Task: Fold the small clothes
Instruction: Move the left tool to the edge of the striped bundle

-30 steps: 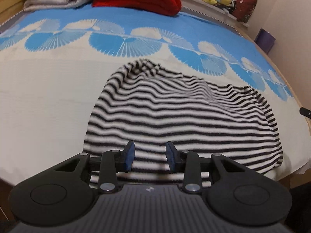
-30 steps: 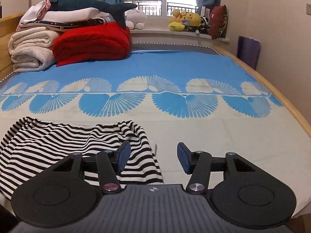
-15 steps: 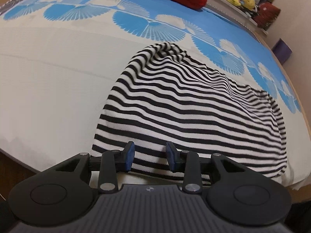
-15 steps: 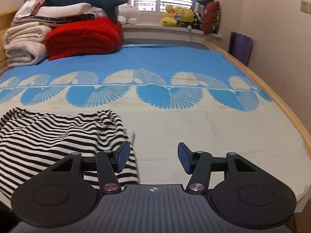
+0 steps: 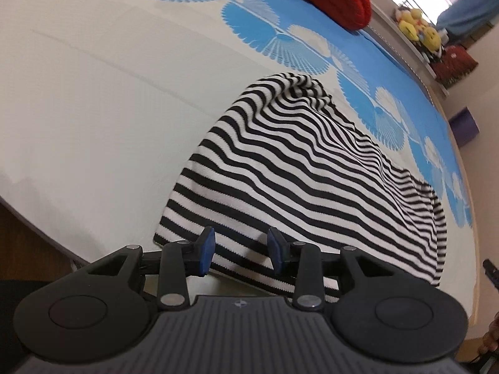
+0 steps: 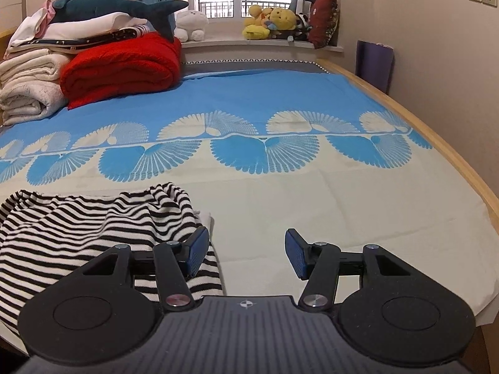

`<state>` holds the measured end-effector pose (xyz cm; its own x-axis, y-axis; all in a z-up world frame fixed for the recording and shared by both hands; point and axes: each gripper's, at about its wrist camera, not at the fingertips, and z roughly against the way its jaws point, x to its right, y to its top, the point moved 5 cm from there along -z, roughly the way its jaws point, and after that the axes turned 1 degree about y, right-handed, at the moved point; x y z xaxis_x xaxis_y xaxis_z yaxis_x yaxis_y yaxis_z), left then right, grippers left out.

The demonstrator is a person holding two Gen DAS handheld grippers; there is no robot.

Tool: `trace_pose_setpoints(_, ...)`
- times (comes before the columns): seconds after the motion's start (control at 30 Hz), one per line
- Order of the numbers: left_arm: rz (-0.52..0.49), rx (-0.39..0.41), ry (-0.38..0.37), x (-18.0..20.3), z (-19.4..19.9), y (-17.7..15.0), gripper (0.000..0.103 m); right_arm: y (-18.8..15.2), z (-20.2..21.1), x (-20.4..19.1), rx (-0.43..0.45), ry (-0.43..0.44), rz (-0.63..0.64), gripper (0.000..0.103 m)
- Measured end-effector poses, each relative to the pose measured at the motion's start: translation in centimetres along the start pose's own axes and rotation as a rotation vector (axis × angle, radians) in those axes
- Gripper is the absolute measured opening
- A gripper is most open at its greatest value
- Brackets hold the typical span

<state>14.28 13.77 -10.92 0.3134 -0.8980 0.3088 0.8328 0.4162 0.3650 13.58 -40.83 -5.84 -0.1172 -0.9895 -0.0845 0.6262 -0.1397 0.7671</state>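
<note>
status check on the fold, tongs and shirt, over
Left tongs opening over near hem of striped garment, nothing gripped. Right tongs open beside its edge. Garment flat on bed, nothing in the way.

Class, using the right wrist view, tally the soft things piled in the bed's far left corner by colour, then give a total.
Red blanket: 1
White blankets: 2
Dark teal shark plush: 1
Total: 4

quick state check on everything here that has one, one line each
striped garment: lying spread on the bed, rumpled, not yet folded
left gripper: jaws opening, over the garment's near edge, pads not pressing on it
right gripper: open, holds nothing, beside the garment's corner
red blanket: folded
white blankets: folded, stacked
bedsheet: spread flat
</note>
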Motion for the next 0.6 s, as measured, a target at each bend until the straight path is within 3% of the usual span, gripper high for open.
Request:
trace_pose_setpoints(0.13, 0.043, -0.014, -0.002, -0.7, -0.2, 0.0, 0.050, 0.6, 0.0, -0.5, 0.010, 0.014, -0.047, 0.056)
trace_pose_setpoints(0.3, 0.117, -0.038, -0.018, -1.6, -0.8, 0.0, 0.050, 0.8, -0.3, -1.6, 0.008, 0.025, -0.065, 0.056)
trace_pose_setpoints(0.43, 0.164, -0.051, -0.014, -2.1, -1.2, -0.1, 0.062, 0.8, -0.6, -2.4, 0.001, 0.027, -0.041, 0.056)
trace_pose_setpoints(0.6, 0.175, -0.064, -0.010, -2.3, -1.7, -0.1, 0.062, 0.7, -0.5, -2.3, 0.002, 0.018, -0.031, 0.056)
